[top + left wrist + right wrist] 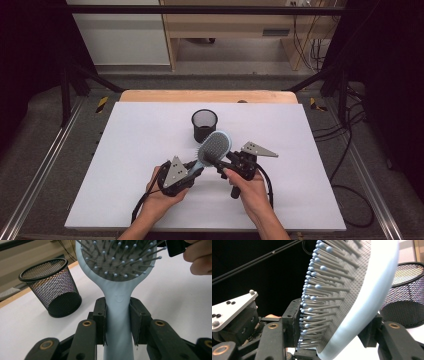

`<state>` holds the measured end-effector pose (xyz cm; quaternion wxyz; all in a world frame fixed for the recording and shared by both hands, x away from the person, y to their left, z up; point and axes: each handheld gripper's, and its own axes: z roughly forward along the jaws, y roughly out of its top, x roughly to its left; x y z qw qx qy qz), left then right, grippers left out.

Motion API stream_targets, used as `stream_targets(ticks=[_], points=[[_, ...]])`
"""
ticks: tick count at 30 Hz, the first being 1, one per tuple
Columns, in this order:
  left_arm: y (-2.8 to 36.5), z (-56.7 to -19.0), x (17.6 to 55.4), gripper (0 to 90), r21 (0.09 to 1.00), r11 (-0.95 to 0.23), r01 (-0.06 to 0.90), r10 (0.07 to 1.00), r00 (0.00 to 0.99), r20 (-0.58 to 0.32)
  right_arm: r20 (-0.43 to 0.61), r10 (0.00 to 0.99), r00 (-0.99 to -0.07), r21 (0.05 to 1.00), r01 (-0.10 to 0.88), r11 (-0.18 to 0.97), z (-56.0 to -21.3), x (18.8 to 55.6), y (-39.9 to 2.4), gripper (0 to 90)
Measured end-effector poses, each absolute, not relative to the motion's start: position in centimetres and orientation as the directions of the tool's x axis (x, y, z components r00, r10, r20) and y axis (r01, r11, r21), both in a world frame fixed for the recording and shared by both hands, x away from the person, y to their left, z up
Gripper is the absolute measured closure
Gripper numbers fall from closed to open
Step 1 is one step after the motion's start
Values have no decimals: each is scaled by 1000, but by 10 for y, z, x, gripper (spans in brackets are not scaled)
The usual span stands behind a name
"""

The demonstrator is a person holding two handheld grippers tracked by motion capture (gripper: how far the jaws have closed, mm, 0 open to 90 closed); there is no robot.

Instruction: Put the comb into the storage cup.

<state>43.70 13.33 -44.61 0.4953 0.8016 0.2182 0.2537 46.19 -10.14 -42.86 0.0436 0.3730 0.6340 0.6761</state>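
— Where's the hairbrush (215, 145) right now?

— Up off the counter (125, 165), held between the two hands near the front middle. It's pale blue, with a grey bristle pad and little blue-tipped pins. The handle points down toward the person's left, the head rises toward the far right.

— Who's got hold of it?

— Both. The left claw (118, 322) is clenched on the handle, just below the neck; in the left gripper view you see a black pad pressed against each side of it. The right claw (332, 327) is on the head: one pad sits against the pin side, the other behind the smooth blue back. The pins meet the near pad, so I'd call that clamped too.

— Anything close by?

— A black mesh cup (204, 125) stands upright on the counter just beyond the brush head, apart from it, open end up. From the left gripper view it sits left of the handle, and the fingers of the person's right hand (200, 260) show at the upper right edge.

— And the hands themselves?

— The left hand (162, 192) and right hand (250, 187) come in from the near edge, close together, a cable trailing from each claw.
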Motion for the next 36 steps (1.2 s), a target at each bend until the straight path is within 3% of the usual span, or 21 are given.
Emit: stream_targets(ticks=[16,36], points=[[135,-445,437,696,909,-404,101,610,771,185,500,489,-715,865,441,-239,-429,461,-102,525],[135,-445,437,694,908,-408,96,614,765,195,477,500,-723,878,419,-231,-425,457,-99,565]])
